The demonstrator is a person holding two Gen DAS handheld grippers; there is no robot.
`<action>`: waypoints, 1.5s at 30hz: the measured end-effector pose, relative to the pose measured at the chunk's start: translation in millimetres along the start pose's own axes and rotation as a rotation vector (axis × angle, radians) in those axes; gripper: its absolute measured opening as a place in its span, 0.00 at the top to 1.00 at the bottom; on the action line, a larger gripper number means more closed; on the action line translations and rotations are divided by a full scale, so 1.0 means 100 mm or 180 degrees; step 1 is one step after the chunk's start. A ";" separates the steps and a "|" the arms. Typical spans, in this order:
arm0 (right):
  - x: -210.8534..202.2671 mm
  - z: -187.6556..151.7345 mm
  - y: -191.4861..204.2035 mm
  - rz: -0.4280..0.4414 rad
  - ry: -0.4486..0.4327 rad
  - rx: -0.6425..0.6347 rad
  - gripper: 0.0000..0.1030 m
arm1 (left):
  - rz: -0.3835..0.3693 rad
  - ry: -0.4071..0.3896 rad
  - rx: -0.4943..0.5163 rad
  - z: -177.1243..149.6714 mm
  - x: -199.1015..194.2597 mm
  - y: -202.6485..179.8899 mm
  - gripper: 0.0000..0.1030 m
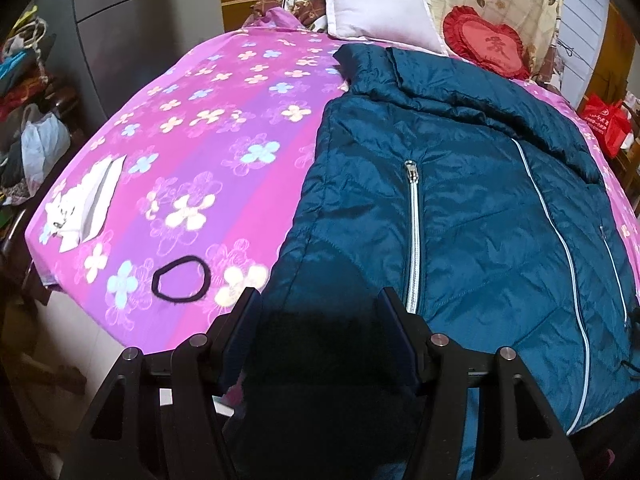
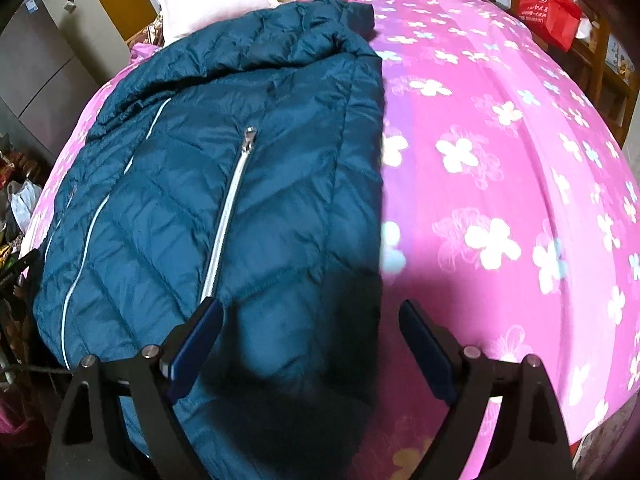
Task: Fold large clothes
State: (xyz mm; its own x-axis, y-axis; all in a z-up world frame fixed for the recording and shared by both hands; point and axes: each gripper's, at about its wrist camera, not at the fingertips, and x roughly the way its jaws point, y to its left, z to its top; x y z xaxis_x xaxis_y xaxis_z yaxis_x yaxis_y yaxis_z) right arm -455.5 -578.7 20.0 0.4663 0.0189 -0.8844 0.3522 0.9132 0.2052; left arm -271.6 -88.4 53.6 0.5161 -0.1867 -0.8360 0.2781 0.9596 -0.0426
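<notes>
A dark teal quilted jacket (image 1: 472,184) with white zips lies flat on the pink flowered bedsheet (image 1: 192,128), collar toward the pillows. My left gripper (image 1: 320,300) is open, its fingers over the jacket's near left hem corner. In the right wrist view the jacket (image 2: 224,176) fills the left half of the bed. My right gripper (image 2: 310,312) is open over the jacket's near right edge, where it meets the sheet (image 2: 500,168).
A black hair tie (image 1: 182,280) and a white tissue pack (image 1: 90,204) lie on the sheet left of the jacket. A white pillow (image 1: 380,8) and red heart cushion (image 1: 486,42) sit at the head. A red bag (image 2: 550,8) stands beside the bed.
</notes>
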 end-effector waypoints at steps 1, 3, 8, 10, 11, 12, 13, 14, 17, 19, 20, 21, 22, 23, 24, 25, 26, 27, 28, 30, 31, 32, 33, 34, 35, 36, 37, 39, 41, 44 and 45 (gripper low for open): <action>0.00 -0.02 -0.01 0.0002 0.0015 0.0000 0.10 | -0.0026 0.0015 -0.0025 -0.02 -0.01 0.04 0.60; 0.00 -0.07 -0.03 0.0013 0.0045 0.0004 0.10 | -0.0096 0.0037 -0.0102 -0.05 -0.03 0.12 0.60; 0.01 -0.20 -0.08 0.0157 0.0090 0.0026 0.09 | -0.0347 0.0183 -0.0516 -0.11 -0.01 0.45 0.60; 0.00 -0.23 -0.07 0.0192 0.0070 -0.0013 0.08 | -0.0411 0.0242 -0.0620 -0.14 0.02 0.54 0.60; 0.00 -0.25 -0.06 0.0204 0.0067 -0.0050 0.08 | -0.0450 0.0247 -0.0649 -0.17 0.03 0.56 0.60; 0.00 -0.26 -0.05 0.0212 0.0071 -0.0069 0.08 | -0.0472 0.0249 -0.0653 -0.19 0.03 0.57 0.60; -0.01 -0.26 -0.05 0.0235 0.0077 -0.0085 0.08 | -0.0487 0.0263 -0.0644 -0.21 0.04 0.56 0.60; -0.01 -0.27 -0.04 0.0279 0.0084 -0.0094 0.08 | -0.0517 0.0308 -0.0625 -0.23 0.07 0.53 0.60; -0.02 -0.30 -0.02 0.0479 0.0114 -0.0124 0.08 | -0.0554 0.0319 -0.0552 -0.28 0.10 0.45 0.55; -0.02 -0.32 0.01 0.0587 0.0127 -0.0162 0.08 | -0.0530 0.0314 -0.0470 -0.28 0.10 0.38 0.54; -0.03 -0.34 0.02 0.0617 0.0129 -0.0184 0.08 | -0.0539 0.0321 -0.0437 -0.28 0.11 0.36 0.54; -0.03 -0.35 0.03 0.0635 0.0128 -0.0201 0.08 | -0.0567 0.0338 -0.0417 -0.27 0.11 0.34 0.54; -0.04 -0.37 0.03 0.0670 0.0122 -0.0215 0.08 | -0.0611 0.0366 -0.0396 -0.26 0.11 0.31 0.54; -0.05 -0.39 0.03 0.0702 0.0121 -0.0222 0.08 | -0.0653 0.0391 -0.0381 -0.26 0.11 0.30 0.54; -0.06 -0.40 0.02 0.0750 0.0124 -0.0231 0.08 | -0.0668 0.0401 -0.0371 -0.26 0.12 0.28 0.54; -0.07 -0.42 0.02 0.0781 0.0122 -0.0239 0.08 | -0.0652 0.0389 -0.0353 -0.25 0.12 0.27 0.54; -0.08 -0.43 0.02 0.0810 0.0109 -0.0255 0.08 | -0.0640 0.0373 -0.0335 -0.25 0.13 0.26 0.54; -0.08 -0.44 0.01 0.0818 0.0100 -0.0262 0.09 | -0.0625 0.0360 -0.0309 -0.25 0.13 0.25 0.54; -0.09 -0.45 0.01 0.0814 0.0071 -0.0273 0.12 | -0.0608 0.0359 -0.0285 -0.25 0.13 0.24 0.54; -0.10 -0.47 0.01 0.0776 0.0026 -0.0318 0.20 | -0.0588 0.0373 -0.0257 -0.25 0.13 0.22 0.54; -0.10 -0.47 0.02 0.0767 0.0022 -0.0342 0.24 | -0.0585 0.0377 -0.0253 -0.25 0.14 0.22 0.54; -0.11 -0.47 0.00 0.0782 0.0030 -0.0356 0.26 | -0.0583 0.0380 -0.0248 -0.25 0.14 0.22 0.54; -0.11 -0.47 -0.01 0.0799 0.0038 -0.0356 0.28 | -0.0581 0.0380 -0.0243 -0.25 0.14 0.22 0.54; -0.11 -0.46 -0.02 0.0820 0.0044 -0.0352 0.29 | -0.0575 0.0376 -0.0239 -0.25 0.14 0.22 0.54; -0.11 -0.46 -0.03 0.0831 0.0044 -0.0348 0.29 | -0.0563 0.0368 -0.0235 -0.25 0.14 0.21 0.54; -0.11 -0.47 -0.04 0.0842 0.0040 -0.0349 0.29 | -0.0545 0.0360 -0.0226 -0.26 0.15 0.20 0.54; -0.10 -0.47 -0.04 0.0845 0.0033 -0.0356 0.29 | -0.0529 0.0355 -0.0217 -0.26 0.14 0.20 0.54; -0.10 -0.47 -0.03 0.0844 0.0012 -0.0377 0.28 | -0.0488 0.0348 -0.0197 -0.26 0.14 0.18 0.54; -0.10 -0.48 -0.02 0.0822 0.0007 -0.0377 0.28 | -0.0462 0.0345 -0.0180 -0.27 0.14 0.17 0.53; -0.10 -0.47 0.01 0.0782 0.0025 -0.0385 0.28 | -0.0453 0.0350 -0.0156 -0.26 0.15 0.15 0.51; -0.10 -0.47 0.02 0.0775 0.0036 -0.0381 0.28 | -0.0447 0.0351 -0.0148 -0.26 0.15 0.15 0.49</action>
State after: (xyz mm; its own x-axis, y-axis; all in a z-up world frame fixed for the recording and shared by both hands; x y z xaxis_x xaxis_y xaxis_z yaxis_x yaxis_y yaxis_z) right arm -497.5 -558.4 9.4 0.5161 0.2478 -0.8199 0.1321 0.9228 0.3620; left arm -281.0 -71.7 25.9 0.3820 -0.2977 -0.8749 0.3021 0.9349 -0.1862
